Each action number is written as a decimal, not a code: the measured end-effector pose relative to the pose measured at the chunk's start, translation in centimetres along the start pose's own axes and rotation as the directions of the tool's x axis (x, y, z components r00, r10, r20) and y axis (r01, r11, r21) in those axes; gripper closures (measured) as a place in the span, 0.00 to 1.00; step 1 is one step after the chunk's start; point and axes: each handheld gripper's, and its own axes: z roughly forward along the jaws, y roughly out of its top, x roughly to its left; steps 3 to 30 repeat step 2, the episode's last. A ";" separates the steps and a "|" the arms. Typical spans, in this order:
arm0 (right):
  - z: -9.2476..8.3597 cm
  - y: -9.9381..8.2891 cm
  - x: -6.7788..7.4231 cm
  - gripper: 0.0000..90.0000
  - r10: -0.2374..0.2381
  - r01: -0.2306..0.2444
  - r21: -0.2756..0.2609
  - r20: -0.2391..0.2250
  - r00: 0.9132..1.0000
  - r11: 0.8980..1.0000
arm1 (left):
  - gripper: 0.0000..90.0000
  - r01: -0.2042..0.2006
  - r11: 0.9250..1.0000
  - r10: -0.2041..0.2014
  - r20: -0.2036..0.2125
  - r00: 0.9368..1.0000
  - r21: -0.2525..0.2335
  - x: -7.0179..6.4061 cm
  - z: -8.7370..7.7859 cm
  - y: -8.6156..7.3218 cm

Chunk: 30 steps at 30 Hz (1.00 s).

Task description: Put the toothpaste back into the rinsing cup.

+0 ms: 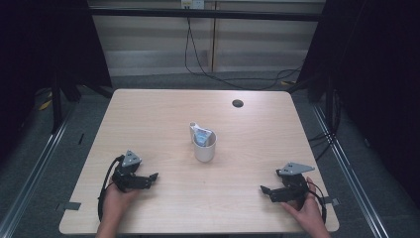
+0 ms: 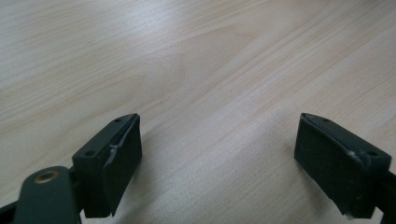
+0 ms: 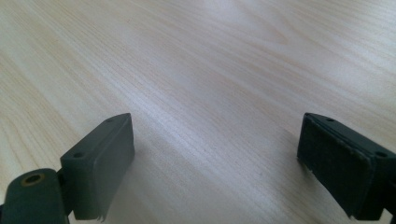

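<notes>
The wooden table [image 1: 148,114] lies in front of you, bare except for the white cup [image 1: 205,147] standing upright near its middle, with a small bluish packet [image 1: 201,137] inside it. Both your grippers rest low at the near edge, well apart from the cup. The left gripper [image 1: 154,176] has its jaws spread wide with nothing between them, and the right gripper [image 1: 262,189] is the same, wide and empty. By my judgement the packet already sits in the cup, so little work is left, or none
</notes>
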 end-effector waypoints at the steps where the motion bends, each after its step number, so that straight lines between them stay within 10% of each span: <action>1: 0.0 0.0 0.0 0.12 0.000 0.000 0.000 0.000 1.000 1.000 | 0.17 -0.002 1.000 0.002 0.002 1.000 0.003 0.0 0.0 0.0; 30: 0.0 0.0 0.0 0.12 0.000 0.000 0.000 0.000 1.000 1.000 | 0.17 -0.002 1.000 0.002 0.002 1.000 0.003 0.0 0.0 0.0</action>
